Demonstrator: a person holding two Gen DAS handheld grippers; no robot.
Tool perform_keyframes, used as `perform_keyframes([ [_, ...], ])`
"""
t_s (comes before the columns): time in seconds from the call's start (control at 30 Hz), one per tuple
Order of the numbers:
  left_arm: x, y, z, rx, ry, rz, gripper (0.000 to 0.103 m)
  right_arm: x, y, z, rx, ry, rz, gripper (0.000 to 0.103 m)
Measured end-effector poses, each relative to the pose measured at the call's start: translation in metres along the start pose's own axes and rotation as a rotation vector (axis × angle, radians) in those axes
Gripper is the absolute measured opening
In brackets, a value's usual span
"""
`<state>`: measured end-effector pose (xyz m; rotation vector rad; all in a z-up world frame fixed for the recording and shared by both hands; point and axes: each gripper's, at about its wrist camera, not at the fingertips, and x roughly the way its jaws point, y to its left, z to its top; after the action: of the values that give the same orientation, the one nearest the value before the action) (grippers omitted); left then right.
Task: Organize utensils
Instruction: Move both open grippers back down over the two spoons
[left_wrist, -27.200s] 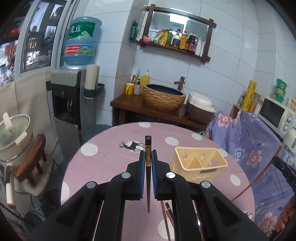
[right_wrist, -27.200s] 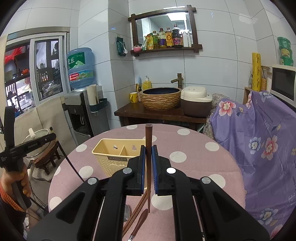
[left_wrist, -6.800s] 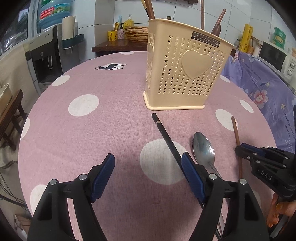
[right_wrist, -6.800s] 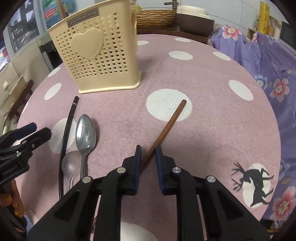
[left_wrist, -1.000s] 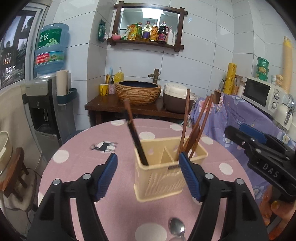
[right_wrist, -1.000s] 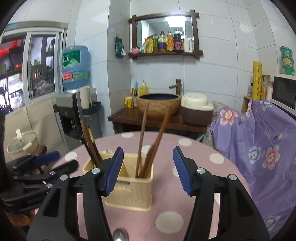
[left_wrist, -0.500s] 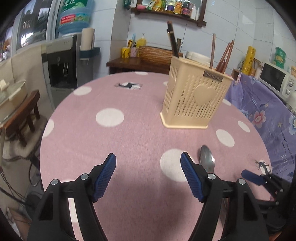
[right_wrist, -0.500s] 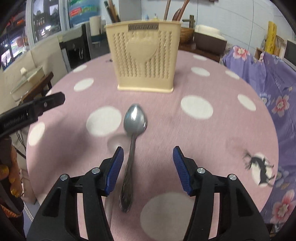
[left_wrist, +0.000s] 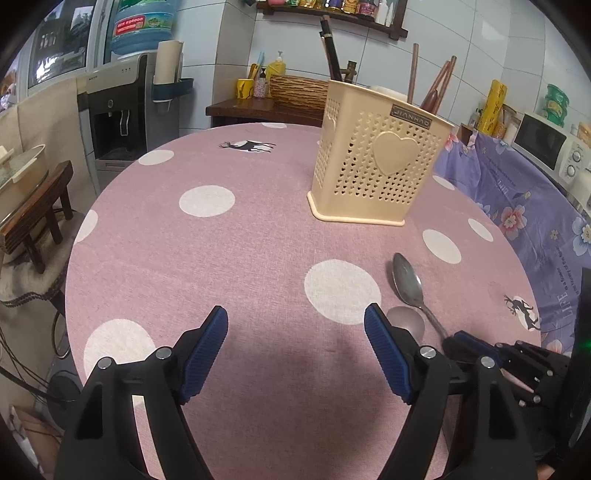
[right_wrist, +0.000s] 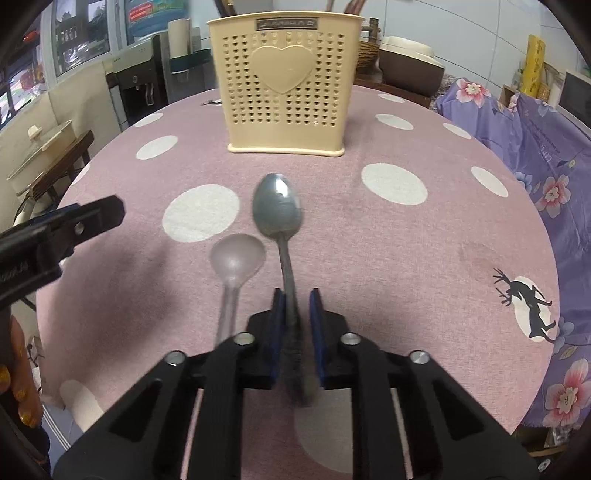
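Observation:
A cream perforated utensil holder (left_wrist: 373, 162) (right_wrist: 286, 85) stands on the pink dotted table (left_wrist: 221, 258) with several chopsticks (left_wrist: 436, 85) standing in it. A metal spoon (right_wrist: 277, 210) (left_wrist: 406, 282) lies in front of it, with a translucent plastic spoon (right_wrist: 236, 260) (left_wrist: 406, 321) beside it on the left. My right gripper (right_wrist: 295, 312) has its jaws narrowed around the metal spoon's handle, with small gaps showing on both sides. My left gripper (left_wrist: 295, 343) is wide open and empty above the table, left of the spoons.
A purple flowered cloth (left_wrist: 524, 206) covers something to the right of the table. A water dispenser (left_wrist: 122, 110) and a low wooden stool (left_wrist: 33, 218) with a pot stand to the left. A dark wooden counter (left_wrist: 258, 107) with a woven basin is behind.
My right gripper has moved forward over the metal spoon's handle and its jaws have narrowed from wide open. My left gripper has stayed open and shifted little.

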<state>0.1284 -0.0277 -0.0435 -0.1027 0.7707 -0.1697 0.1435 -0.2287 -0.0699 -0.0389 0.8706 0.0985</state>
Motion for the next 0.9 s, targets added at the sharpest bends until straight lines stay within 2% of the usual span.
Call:
perform_keyframes([
  [0.2, 0.002, -0.014, -0.006, 0.027, 0.024, -0.018, 0.076, -0.006, -0.038, -0.006, 0.068, -0.002, -0.049, 0.009],
  [0.37, 0.01, -0.039, -0.011, 0.066, 0.063, -0.056, 0.075, -0.013, -0.057, -0.015, 0.089, -0.003, -0.036, 0.012],
  [0.4, 0.013, -0.045, -0.012, 0.079, 0.072, -0.059, 0.076, -0.014, -0.059, -0.016, 0.095, -0.007, -0.019, 0.015],
  [0.43, 0.015, -0.051, -0.014, 0.093, 0.081, -0.061, 0.076, -0.015, -0.06, -0.017, 0.103, -0.009, -0.005, 0.031],
  [0.47, 0.018, -0.056, -0.015, 0.107, 0.088, -0.06, 0.076, -0.016, -0.061, -0.018, 0.115, -0.014, 0.003, 0.055],
  [0.5, 0.02, -0.061, -0.016, 0.117, 0.095, -0.057, 0.076, -0.018, -0.063, -0.019, 0.123, -0.027, 0.004, 0.061],
  [0.7, 0.039, -0.077, -0.017, 0.13, 0.144, -0.035, 0.075, -0.021, -0.072, -0.02, 0.138, -0.048, 0.001, 0.062],
  [0.9, 0.048, -0.096, -0.015, 0.18, 0.14, 0.008, 0.071, -0.023, -0.077, -0.023, 0.147, -0.059, -0.006, 0.062],
])
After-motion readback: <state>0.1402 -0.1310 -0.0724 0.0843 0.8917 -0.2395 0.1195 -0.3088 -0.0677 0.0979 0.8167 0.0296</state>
